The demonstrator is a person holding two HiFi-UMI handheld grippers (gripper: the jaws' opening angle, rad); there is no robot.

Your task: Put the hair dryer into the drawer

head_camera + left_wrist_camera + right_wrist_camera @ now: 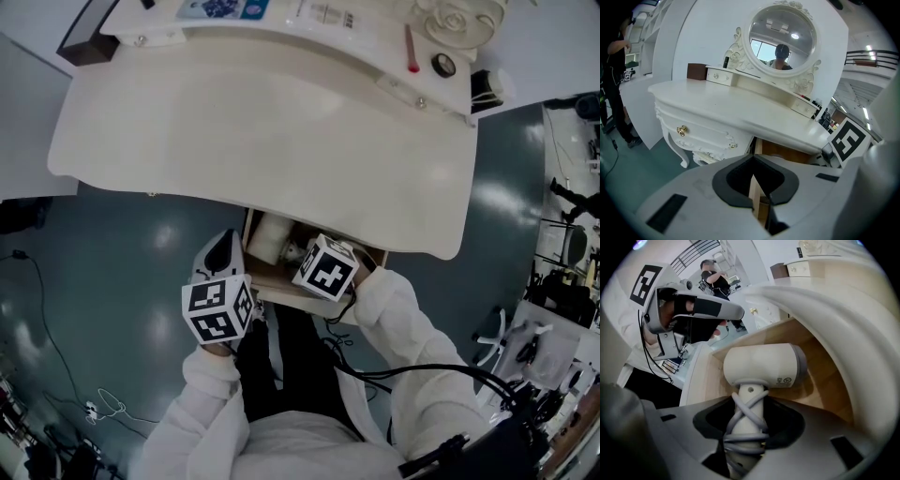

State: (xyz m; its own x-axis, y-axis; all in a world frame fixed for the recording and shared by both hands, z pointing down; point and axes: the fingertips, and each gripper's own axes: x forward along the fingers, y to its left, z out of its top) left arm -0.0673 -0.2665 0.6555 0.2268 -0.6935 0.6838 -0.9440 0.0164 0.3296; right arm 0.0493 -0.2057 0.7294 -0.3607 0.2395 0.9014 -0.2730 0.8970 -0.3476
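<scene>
The cream hair dryer [761, 364] has its grey cord wound round the handle. My right gripper [747, 427] is shut on that handle and points steeply down into the open wooden drawer [820, 376]. In the head view the dryer [267, 239] lies in the drawer [281, 286] under the dressing table's front edge, with the right gripper [305, 253] over it. My left gripper [759, 192] is shut on a thin wooden edge of the drawer [780, 152]. It sits at the drawer's left corner [225, 246] and shows in the right gripper view [736, 312].
The white dressing table [262, 131] overhangs the drawer, with a round mirror [783, 40] and a brown box [696, 71] at the back. Its carved left drawer has gold knobs [682, 131]. Cables [103, 408] lie on the teal floor. A person [611, 70] stands far left.
</scene>
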